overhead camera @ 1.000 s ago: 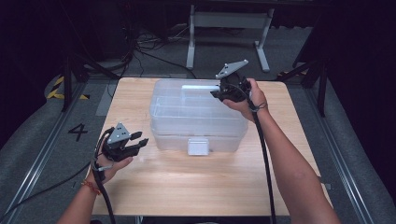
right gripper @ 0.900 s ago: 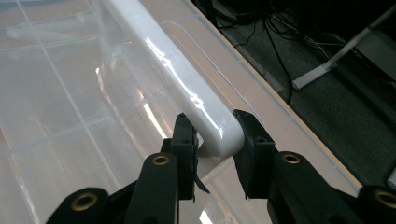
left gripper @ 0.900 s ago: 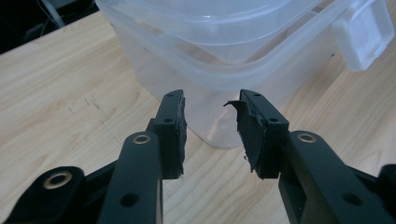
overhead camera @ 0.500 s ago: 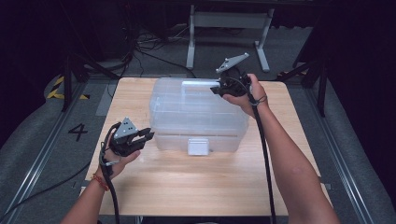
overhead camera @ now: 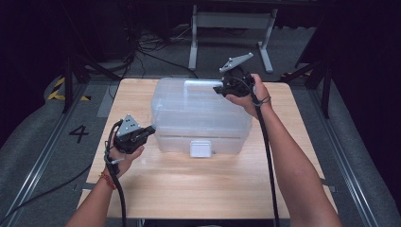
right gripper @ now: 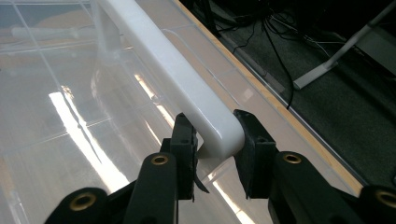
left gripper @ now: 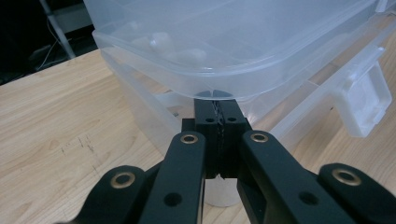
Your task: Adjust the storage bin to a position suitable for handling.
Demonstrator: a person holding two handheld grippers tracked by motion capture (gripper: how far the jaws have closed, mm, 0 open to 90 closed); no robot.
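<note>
Straddling the white handle [right gripper: 187, 93] at its end on the far edge of the clear box [overhead camera: 198, 113] mid-bench [overhead camera: 198, 189], the right gripper [right gripper: 215, 140] stands apart, handle running away from it, while the left gripper [left gripper: 217, 116], jaws together, noses under the lid's near-left rim.

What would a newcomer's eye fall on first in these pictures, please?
The large clear plastic lidded box at the middle of the light wooden table. The right gripper straddles its white carry handle at the far edge, and the left gripper, jaws together, noses under its lid's corner.
</note>
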